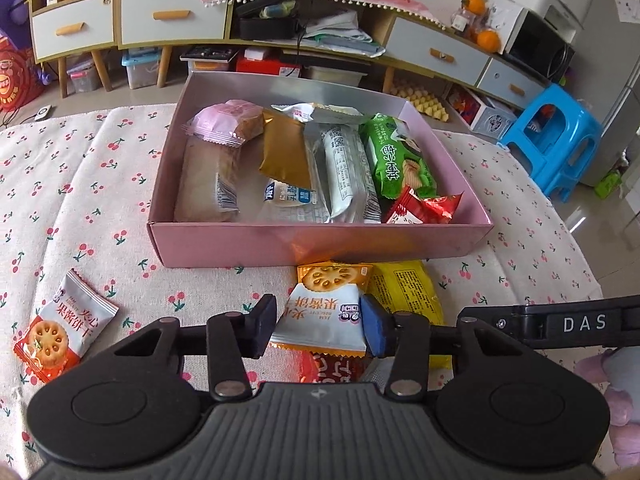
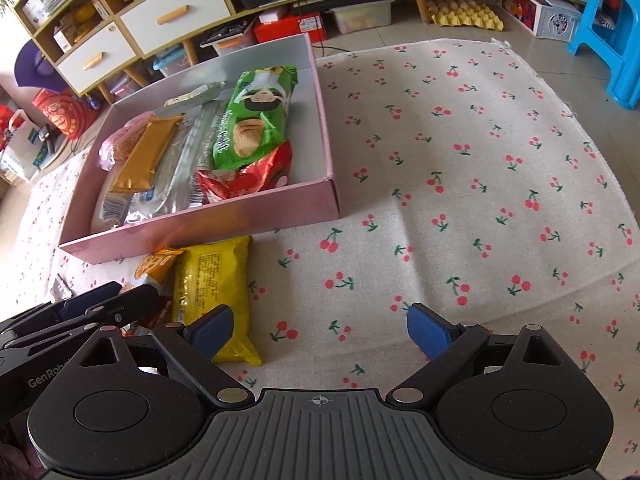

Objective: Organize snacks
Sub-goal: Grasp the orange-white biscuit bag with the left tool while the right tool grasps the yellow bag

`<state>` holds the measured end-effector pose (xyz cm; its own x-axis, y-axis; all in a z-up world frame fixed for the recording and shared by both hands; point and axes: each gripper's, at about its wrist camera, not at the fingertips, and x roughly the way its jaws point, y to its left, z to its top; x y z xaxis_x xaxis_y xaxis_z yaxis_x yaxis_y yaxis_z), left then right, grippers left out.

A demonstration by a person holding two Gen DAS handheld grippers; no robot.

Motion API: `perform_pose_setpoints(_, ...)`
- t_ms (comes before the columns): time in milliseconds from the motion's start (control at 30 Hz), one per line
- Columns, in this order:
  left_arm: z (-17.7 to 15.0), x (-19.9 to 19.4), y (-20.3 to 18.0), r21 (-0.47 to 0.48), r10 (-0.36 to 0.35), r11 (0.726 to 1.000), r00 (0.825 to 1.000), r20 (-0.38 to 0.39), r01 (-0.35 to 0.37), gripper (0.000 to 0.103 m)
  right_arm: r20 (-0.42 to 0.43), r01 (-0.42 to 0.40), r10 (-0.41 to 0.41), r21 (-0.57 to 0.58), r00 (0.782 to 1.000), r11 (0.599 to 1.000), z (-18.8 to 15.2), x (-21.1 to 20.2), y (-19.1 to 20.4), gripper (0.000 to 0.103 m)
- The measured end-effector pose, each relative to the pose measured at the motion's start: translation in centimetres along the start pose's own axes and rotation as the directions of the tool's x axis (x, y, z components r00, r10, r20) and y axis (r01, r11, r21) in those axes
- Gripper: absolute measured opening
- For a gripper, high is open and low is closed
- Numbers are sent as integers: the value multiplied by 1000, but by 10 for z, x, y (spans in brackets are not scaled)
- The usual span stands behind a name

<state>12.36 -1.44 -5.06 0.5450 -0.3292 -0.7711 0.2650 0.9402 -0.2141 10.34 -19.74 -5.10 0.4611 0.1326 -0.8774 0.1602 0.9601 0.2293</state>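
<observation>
A pink box (image 1: 320, 246) holds several snack packs, among them a green biscuit pack (image 1: 394, 156) and a gold pack (image 1: 284, 152). My left gripper (image 1: 320, 326) is shut on an orange and white jam biscuit packet (image 1: 320, 312), just in front of the box. A yellow pack (image 1: 408, 288) and a red pack (image 1: 332, 368) lie beneath and beside it. Another jam biscuit packet (image 1: 60, 328) lies on the cloth at left. My right gripper (image 2: 320, 332) is open and empty over the cloth, right of the yellow pack (image 2: 212, 288). The box (image 2: 200, 228) sits ahead to its left.
The cherry-print cloth (image 2: 460, 160) covers the table. Beyond the table edge stand drawers and shelves (image 1: 172, 16), a blue stool (image 1: 556, 140) and floor clutter. The left gripper's arm (image 2: 60, 320) shows at the lower left of the right wrist view.
</observation>
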Motion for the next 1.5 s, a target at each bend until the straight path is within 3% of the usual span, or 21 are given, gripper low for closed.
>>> perform_pose_setpoints(200, 4, -8, 5, -16, 13, 1000, 1000, 19, -13, 39, 12, -39, 40, -36, 999, 999, -2, 5, 16, 95)
perform_pose_setpoints(567, -3, -12, 27, 42, 134, 990, 991, 14, -134, 39, 63, -66, 73, -109, 995, 992, -9, 20, 41, 95)
perform_pose_setpoints(733, -12, -11, 37, 95, 143, 985, 990, 12, -143, 42, 100, 10, 14, -235, 995, 972, -17, 23, 54, 93)
perform_pose_setpoints(1000, -21, -13, 43, 156, 141, 977, 990, 23, -143, 51, 129, 44, -17, -206, 992, 977, -12, 17, 34, 87)
perform_pose_setpoints(1167, -21, -13, 42, 159, 142, 977, 990, 26, -144, 51, 149, 48, -14, -227, 989, 973, -17, 16, 35, 86)
perform_pose_setpoints(1333, -21, -12, 42, 160, 134, 978, 991, 26, -137, 44, 141, 30, 5, -243, 990, 970, -18, 17, 42, 72)
perform_pose_setpoints(1467, -20, -13, 42, 151, 133, 979, 991, 24, -135, 42, 125, -5, 37, -246, 992, 969, -18, 14, 44, 50)
perform_pose_setpoints(1500, -20, -14, 42, 146, 131, 980, 991, 22, -133, 40, 119, -4, 34, -242, 992, 970, -18, 13, 45, 50)
